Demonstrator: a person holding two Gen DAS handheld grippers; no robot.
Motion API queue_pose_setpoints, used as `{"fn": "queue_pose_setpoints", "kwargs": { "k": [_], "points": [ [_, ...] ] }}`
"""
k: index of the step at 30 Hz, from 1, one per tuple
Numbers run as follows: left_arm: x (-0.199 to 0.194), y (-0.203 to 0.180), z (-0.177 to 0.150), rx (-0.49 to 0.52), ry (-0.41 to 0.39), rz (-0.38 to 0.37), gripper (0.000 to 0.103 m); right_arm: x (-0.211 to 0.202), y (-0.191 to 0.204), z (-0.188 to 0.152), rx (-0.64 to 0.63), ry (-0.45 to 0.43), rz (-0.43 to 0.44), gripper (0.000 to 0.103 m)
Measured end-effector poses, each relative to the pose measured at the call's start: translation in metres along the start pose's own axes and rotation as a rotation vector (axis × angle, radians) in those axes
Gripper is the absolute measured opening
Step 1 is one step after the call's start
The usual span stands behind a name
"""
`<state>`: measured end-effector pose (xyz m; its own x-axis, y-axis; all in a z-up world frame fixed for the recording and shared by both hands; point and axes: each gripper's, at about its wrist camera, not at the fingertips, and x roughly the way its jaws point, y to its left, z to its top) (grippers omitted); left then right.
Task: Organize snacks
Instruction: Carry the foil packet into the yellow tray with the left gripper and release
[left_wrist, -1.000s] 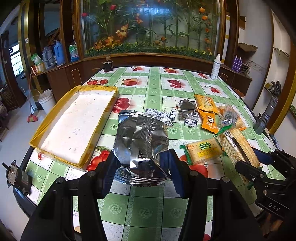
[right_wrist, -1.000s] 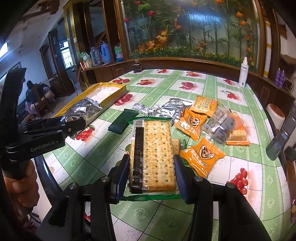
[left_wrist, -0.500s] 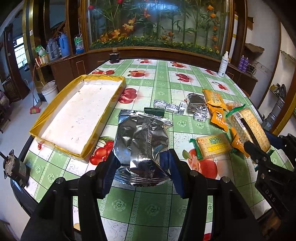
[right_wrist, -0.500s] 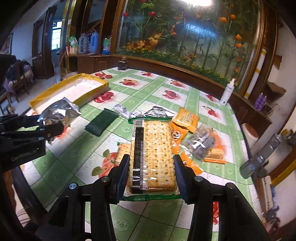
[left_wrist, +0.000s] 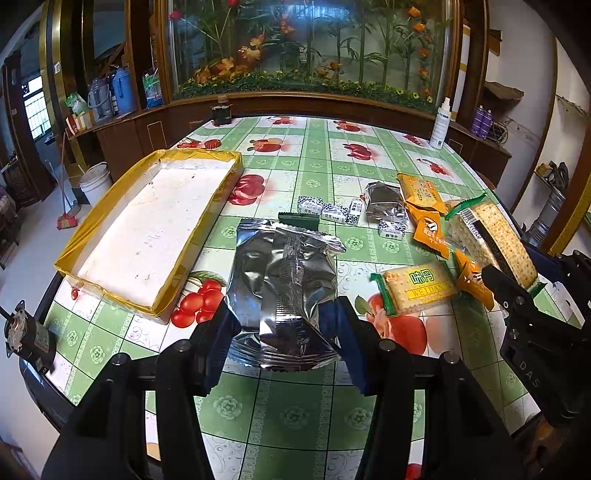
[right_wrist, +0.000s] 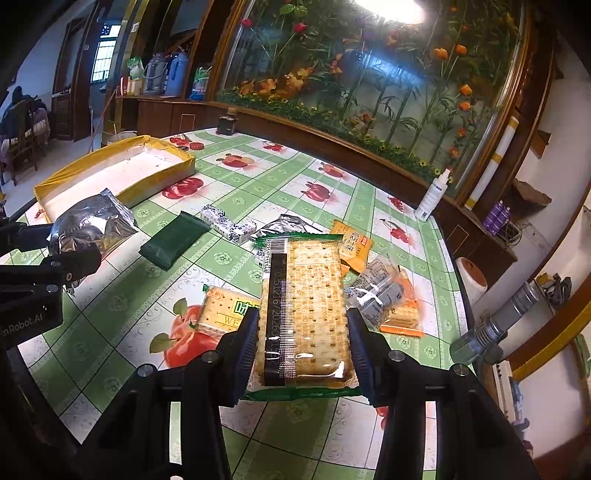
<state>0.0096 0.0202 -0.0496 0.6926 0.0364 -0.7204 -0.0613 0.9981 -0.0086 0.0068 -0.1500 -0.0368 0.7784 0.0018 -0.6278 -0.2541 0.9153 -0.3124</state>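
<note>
My left gripper (left_wrist: 282, 325) is shut on a silver foil snack bag (left_wrist: 284, 288) and holds it above the table, right of the yellow-rimmed tray (left_wrist: 110, 291). The bag also shows in the right wrist view (right_wrist: 88, 221). My right gripper (right_wrist: 301, 343) is shut on a clear cracker pack (right_wrist: 303, 306) with a green end, held above the snack pile. That pack shows in the left wrist view (left_wrist: 491, 240) at the right. A yellow cracker packet (left_wrist: 417, 286), orange packets (left_wrist: 424, 206), a dark green bar (right_wrist: 173, 240) and small patterned sweets (left_wrist: 328, 212) lie on the table.
The table has a green checked fruit cloth (left_wrist: 314, 155). A white spray bottle (left_wrist: 441, 123) and a dark jar (left_wrist: 221, 114) stand at its far edge. A wooden ledge with plants runs behind. A metal cylinder (right_wrist: 495, 325) stands off the table's right side.
Both grippers have risen and pulled back, so the table looks farther away. The right gripper has lifted the cracker pack off the pile. The left still holds the foil bag.
</note>
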Motion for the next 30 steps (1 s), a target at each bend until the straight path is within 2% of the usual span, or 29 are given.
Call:
{"fn": "queue_pose_setpoints", "kwargs": {
  "k": [20, 22, 26, 29, 30],
  "points": [
    [0.004, 0.040, 0.006, -0.107, -0.013, -0.012, 0.052, 0.002, 0.039, 0.025, -0.114, -0.037, -0.015, 0.048],
    [0.002, 0.048, 0.008, -0.124, -0.024, -0.010, 0.052, 0.006, 0.040, 0.029, -0.087, -0.032, 0.056, 0.048],
    [0.001, 0.084, 0.023, -0.174, -0.065, 0.053, 0.053, 0.029, 0.036, 0.049, 0.064, 0.014, 0.339, 0.048],
    [0.017, 0.124, 0.038, -0.236, -0.046, 0.125, 0.053, 0.044, 0.056, 0.077, 0.083, 0.007, 0.446, 0.048],
    [0.024, 0.140, 0.043, -0.269, -0.033, 0.126, 0.053, 0.049, 0.066, 0.086, 0.086, 0.003, 0.476, 0.048]
  ]
}}
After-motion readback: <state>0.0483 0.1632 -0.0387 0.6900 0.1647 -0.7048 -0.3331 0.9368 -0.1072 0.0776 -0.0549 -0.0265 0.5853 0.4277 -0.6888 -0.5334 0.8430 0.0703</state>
